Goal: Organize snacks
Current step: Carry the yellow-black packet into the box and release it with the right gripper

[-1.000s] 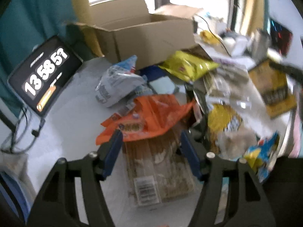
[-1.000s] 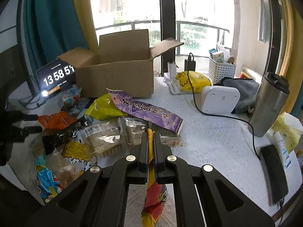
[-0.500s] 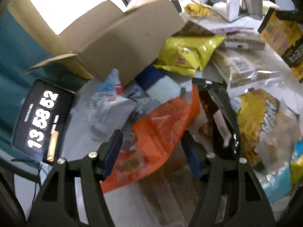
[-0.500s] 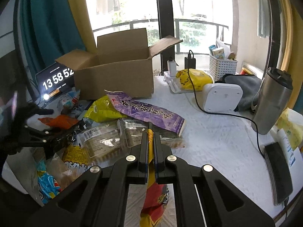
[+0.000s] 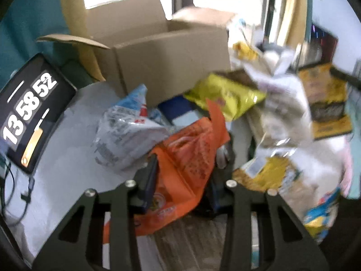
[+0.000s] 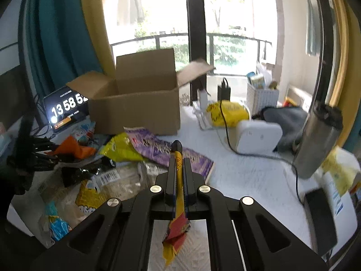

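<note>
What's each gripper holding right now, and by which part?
Left gripper: its jaws have just been closing and now pinch the orange snack bag across its middle. Right gripper: shut on a yellow-and-red snack packet by its upper end; the rest hangs below.

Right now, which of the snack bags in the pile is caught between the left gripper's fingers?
The orange snack bag. It sits pinched between the fingers of the left gripper, whose jaws have just been closing; the yellow chip bag and silver-white bag lie untouched.
</note>
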Tool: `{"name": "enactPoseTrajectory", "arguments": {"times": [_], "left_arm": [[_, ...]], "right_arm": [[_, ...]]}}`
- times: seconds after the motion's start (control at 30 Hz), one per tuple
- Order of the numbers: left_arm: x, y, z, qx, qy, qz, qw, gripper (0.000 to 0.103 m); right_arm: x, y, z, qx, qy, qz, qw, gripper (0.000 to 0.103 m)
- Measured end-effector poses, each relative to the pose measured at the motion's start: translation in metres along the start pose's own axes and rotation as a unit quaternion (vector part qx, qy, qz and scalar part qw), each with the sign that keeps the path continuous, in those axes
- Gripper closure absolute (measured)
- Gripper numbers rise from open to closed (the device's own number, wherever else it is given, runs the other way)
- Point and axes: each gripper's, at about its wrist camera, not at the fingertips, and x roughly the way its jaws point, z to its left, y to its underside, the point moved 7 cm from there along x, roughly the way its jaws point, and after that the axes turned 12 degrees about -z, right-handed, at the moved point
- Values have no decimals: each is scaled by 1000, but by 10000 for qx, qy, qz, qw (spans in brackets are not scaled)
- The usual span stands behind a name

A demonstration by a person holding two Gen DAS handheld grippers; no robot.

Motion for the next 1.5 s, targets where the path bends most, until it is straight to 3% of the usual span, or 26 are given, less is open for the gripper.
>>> {"name": "enactPoseTrajectory", "arguments": {"times": [0.23,0.4,0.8,1.07,1.23,1.37,1.4,1.47,1.5], "left_arm": [[-42,-42,1,-507,-13,-814,9954,64],[-50,-80,6,-799,-76,-1278,9885,64],[-31,-147,35,-1269,-137,-1745,9763,64],[3,-200,57,-1291,-279,-1997,9709,62],[38,-220,77,-1500,-383,-1922,9691,62],[67,-222,91,-1702,-435,-1735,9690,53],[75,-221,95,-1765,-477,-1654,9691,46],[83,-218,97,-1802,-473,-1595,9694,31],[87,-216,98,-1814,-462,-1558,9699,26]], "right_arm": [[11,-40,9,-256,-248,-435,9984,97],[27,-79,17,-432,-538,-846,9940,97],[91,-159,42,-783,-1067,-1441,9807,97],[155,-201,39,-812,-1093,-1476,9796,98],[198,-221,40,-833,-1036,-1522,9794,97],[242,-218,36,-718,-994,-1263,9844,97],[252,-213,34,-672,-976,-1127,9865,95],[274,-196,28,-541,-934,-815,9908,73],[280,-188,26,-509,-950,-705,9917,70]]}}
